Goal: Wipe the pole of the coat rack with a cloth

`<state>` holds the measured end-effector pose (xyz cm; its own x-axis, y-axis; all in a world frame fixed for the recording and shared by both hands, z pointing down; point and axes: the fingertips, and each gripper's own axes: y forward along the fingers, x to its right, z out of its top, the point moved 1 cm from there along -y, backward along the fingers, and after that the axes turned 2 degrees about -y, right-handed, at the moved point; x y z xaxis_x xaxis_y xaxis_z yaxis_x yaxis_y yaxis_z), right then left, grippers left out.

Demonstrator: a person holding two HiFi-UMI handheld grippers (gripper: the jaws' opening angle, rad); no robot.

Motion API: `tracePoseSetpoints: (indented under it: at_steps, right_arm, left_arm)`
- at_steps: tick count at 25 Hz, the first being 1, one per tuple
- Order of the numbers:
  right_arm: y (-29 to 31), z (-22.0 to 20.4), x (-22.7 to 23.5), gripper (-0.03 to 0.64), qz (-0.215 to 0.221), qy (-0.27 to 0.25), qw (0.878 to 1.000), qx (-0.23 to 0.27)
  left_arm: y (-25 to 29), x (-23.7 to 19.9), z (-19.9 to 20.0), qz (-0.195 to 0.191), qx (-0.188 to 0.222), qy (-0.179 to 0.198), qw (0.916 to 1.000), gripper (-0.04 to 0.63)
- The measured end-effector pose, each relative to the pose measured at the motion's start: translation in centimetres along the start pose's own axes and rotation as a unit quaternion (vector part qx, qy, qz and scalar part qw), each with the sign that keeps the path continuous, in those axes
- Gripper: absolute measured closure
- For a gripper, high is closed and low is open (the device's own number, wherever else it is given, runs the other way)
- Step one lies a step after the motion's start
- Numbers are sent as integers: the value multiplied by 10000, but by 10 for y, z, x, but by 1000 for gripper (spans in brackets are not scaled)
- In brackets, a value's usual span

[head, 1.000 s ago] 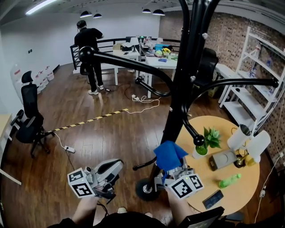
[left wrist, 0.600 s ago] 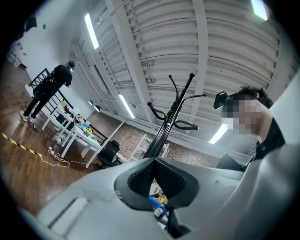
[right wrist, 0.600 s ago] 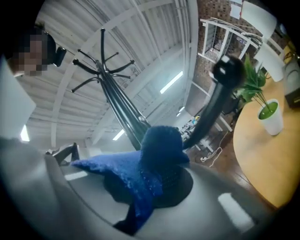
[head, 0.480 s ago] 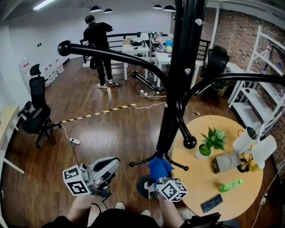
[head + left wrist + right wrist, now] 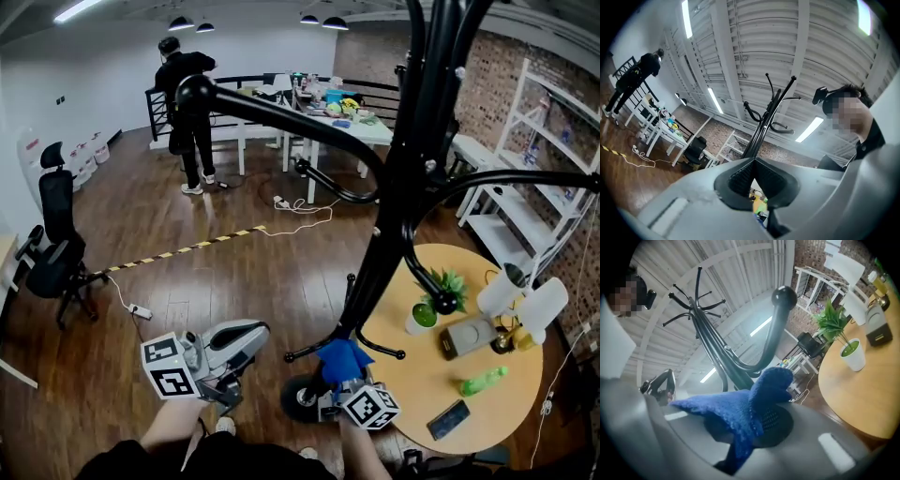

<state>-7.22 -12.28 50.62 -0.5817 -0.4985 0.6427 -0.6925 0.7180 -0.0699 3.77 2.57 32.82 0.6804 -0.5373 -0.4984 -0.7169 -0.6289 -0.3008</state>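
Observation:
The black coat rack pole (image 5: 389,253) rises from its round base (image 5: 302,398) up past the frame's top, with curved hook arms spreading out. A blue cloth (image 5: 342,356) lies against the pole's lowest part, just above the short legs. My right gripper (image 5: 341,377) is shut on the cloth, below it. In the right gripper view the cloth (image 5: 740,408) bunches over the right gripper (image 5: 754,423), with the pole (image 5: 712,352) behind. My left gripper (image 5: 253,334) hangs left of the base, shut and empty. In its own view the left gripper (image 5: 754,176) points up at the pole (image 5: 764,126).
A round wooden table (image 5: 422,375) stands right of the rack with a potted plant (image 5: 424,315), green bottle (image 5: 483,380), phone (image 5: 447,419) and white lamps (image 5: 525,302). White shelving (image 5: 534,169) lines the brick wall. An office chair (image 5: 52,253) and floor cable (image 5: 141,309) are left; a person (image 5: 187,112) stands far back.
My right gripper has slid the blue cloth down the pole, from mid-height to just above the base. The left gripper has stayed about where it was.

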Motion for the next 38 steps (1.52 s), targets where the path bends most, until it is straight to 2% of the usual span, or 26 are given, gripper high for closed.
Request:
tracePoseSetpoints:
  at_steps: [4,6,8,10,12,15,17,21,25,28,33,38]
  right_arm:
    - [-14,1,0,595,-728,244,9955,556]
    - [-15,7,-19,595,-897,86,9921,875]
    - [-9,16,-46,595,-927,-307,9895,1067]
    - [0,17,-74,595,-958,-792,9882,898]
    - [5,9,-101,595,-932,-1060,9887,502]
    - [7,-4,-121,595,-1083,-967,9890,-282]
    - [10,-12,-116,595,-1273,-894,9854,-693]
    - [20,-11,-99,594,-1493,-711,9826,-843]
    - [25,-1,-80,594,-1897,-881,9754,-699]
    - [27,7,-73,592,-1982,-1131,9729,-370]
    - [32,31,-91,594,-1991,-1851,9623,-16]
    - [37,94,-141,594,-1868,-2237,9542,677]
  left_arm:
    - [-18,-31,6,-691,-290,-341,9966,594]
    - [-32,-47,16,-965,-465,-431,9933,592]
    - [-44,-67,27,-1175,-588,-517,9900,594]
    - [-51,-86,34,-1314,-658,-665,9869,594]
    - [-55,-93,39,-1482,-694,-818,9831,592]
    - [-49,-93,44,-1755,-684,-1004,9770,594]
    - [-44,-98,45,-1784,-614,-1100,9759,594]
    - [-42,-96,46,-1755,-588,-1143,9761,592]
    - [-41,-95,49,-1610,-646,-993,9798,593]
    - [-42,-93,43,-1629,-758,-1019,9784,594]
    - [-28,-100,42,-1985,-927,-1184,9685,594]
    - [-14,-92,55,-2521,-986,-1183,9554,594]
